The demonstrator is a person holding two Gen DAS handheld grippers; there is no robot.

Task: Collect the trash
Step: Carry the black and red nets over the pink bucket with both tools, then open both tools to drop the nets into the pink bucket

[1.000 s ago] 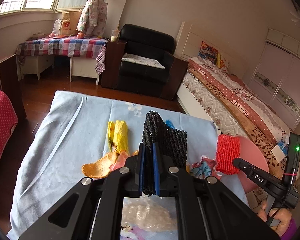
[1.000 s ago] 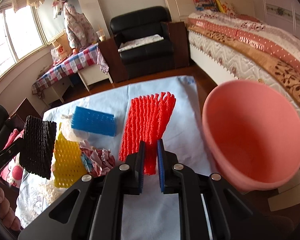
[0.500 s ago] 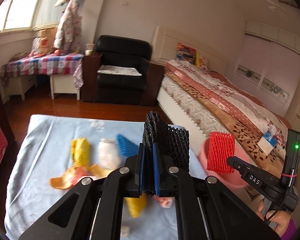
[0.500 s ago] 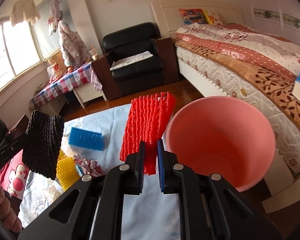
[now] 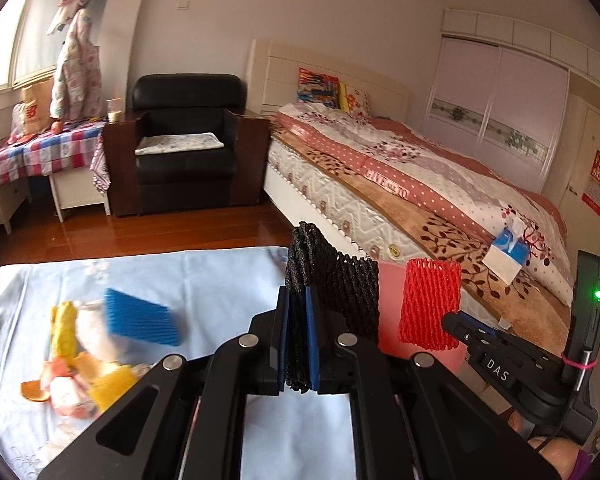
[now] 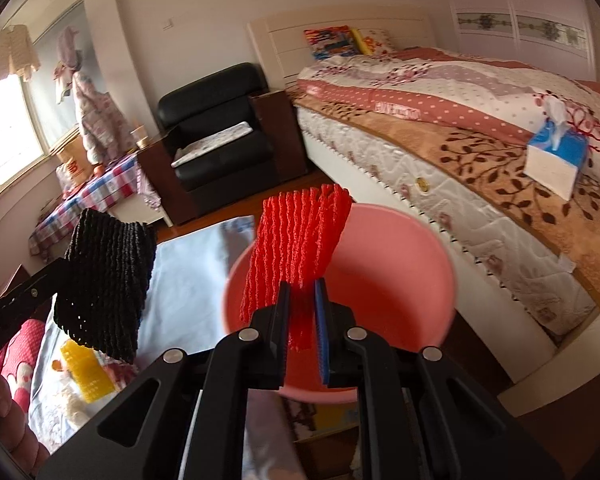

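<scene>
blurred: table scraps (image 5: pixel 76 376) | hidden: pink bucket (image 5: pixel 392 312) mostly behind black net (image 5: pixel 340 292)

Left gripper (image 5: pixel 300 340) clamped on black foam net (image 5: pixel 336 284), net standing up above the jaws. At 3 o'clock, right gripper (image 5: pixel 448 322) pinching red foam net (image 5: pixel 430 304) before pink bucket (image 5: pixel 392 308). At 9 o'clock, blue net (image 5: pixel 140 318), yellow net (image 5: pixel 66 322) on light blue cloth (image 5: pixel 204 280).

Black claw (image 5: pixel 300 344) with blue pads (image 5: pixel 312 336), silver screws, purple sleeve (image 5: pixel 584 454)
</scene>
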